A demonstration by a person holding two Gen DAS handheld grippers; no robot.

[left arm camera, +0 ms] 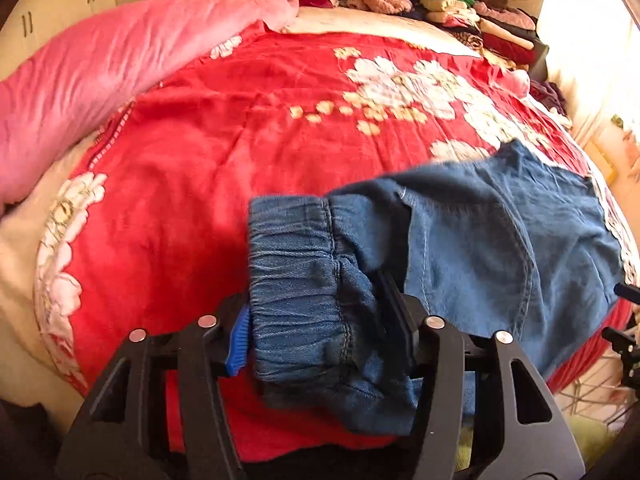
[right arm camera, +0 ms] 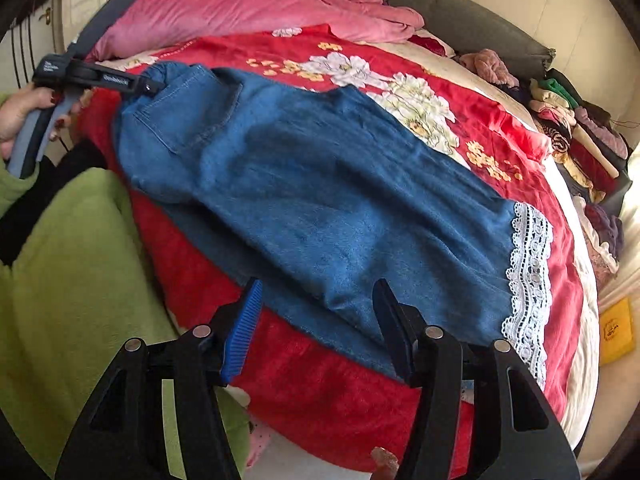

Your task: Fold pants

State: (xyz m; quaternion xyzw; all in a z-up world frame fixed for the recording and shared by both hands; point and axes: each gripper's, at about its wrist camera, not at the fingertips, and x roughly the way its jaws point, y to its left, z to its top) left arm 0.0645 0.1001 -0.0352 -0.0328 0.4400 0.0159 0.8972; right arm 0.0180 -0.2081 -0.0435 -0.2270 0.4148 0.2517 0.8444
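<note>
Blue denim pants (right arm camera: pixel 320 184) with a white lace hem (right arm camera: pixel 528 280) lie spread across the red floral blanket (right arm camera: pixel 500 140), back pocket up. In the left wrist view their elastic waistband (left arm camera: pixel 296 280) is bunched between the blue pad and the black finger of my left gripper (left arm camera: pixel 316 300), which is shut on it. The right wrist view shows that same left gripper (right arm camera: pixel 152 85) clamped on the waistband corner at the far left. My right gripper (right arm camera: pixel 318 286) stands open over the near edge of the leg, pads apart, and the cloth lies flat under them.
A pink quilt (left arm camera: pixel 120 80) is heaped along the far left of the bed. Stacked folded clothes (right arm camera: pixel 580 132) line the headboard side. A person's green sleeve (right arm camera: pixel 80 280) and hand (right arm camera: pixel 16 116) fill the left. A yellow item (right arm camera: pixel 616 328) lies beyond the bed's right edge.
</note>
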